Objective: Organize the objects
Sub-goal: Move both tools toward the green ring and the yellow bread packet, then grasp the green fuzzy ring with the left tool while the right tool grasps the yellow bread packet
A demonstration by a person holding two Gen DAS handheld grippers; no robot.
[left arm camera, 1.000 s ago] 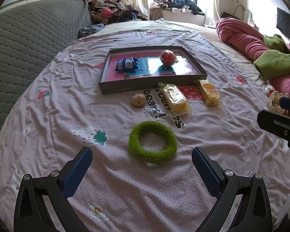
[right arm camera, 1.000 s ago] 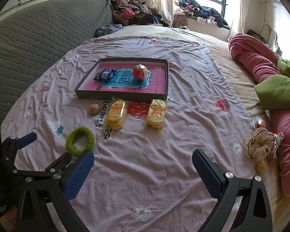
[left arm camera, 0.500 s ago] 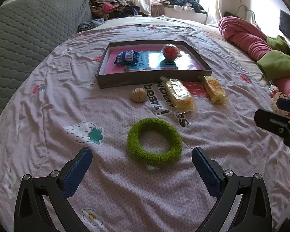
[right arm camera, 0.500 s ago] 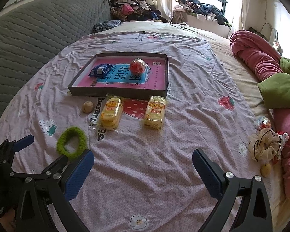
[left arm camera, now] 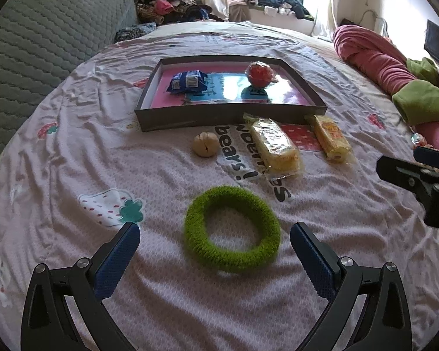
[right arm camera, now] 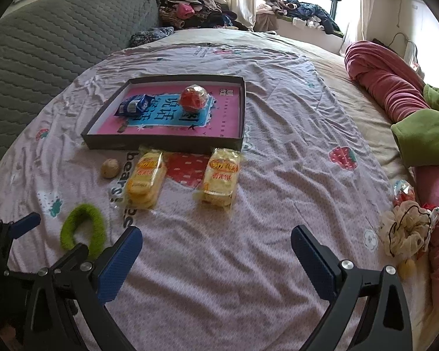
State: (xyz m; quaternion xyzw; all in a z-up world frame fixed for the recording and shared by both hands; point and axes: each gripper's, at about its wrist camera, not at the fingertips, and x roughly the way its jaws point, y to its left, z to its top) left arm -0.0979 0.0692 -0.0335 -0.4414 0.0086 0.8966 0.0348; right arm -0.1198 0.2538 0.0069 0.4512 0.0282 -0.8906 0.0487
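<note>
Hovering low over the bed (left arm camera: 73,175): left hand-held gripper (left arm camera: 215,235), fingers spread wide apart, framing the green ring (left arm camera: 232,229) lying flat between them, untouched. Right hand-held gripper (right arm camera: 216,241) likewise gaping, holding nothing, near the yellow snack packs (right arm camera: 221,181).

so there's two yellow snack packs (right arm camera: 145,180) (right arm camera: 221,180), one green ring (left arm camera: 232,233), one walnut (left arm camera: 206,144), one tray (left arm camera: 231,115) with one blue packet (left arm camera: 187,81) and one red ball (left arm camera: 260,73)

A tray (left arm camera: 231,117) at upper centre holds two items; a ring (left arm camera: 232,231) lies below it, two packets (left arm camera: 273,146) between.
</note>
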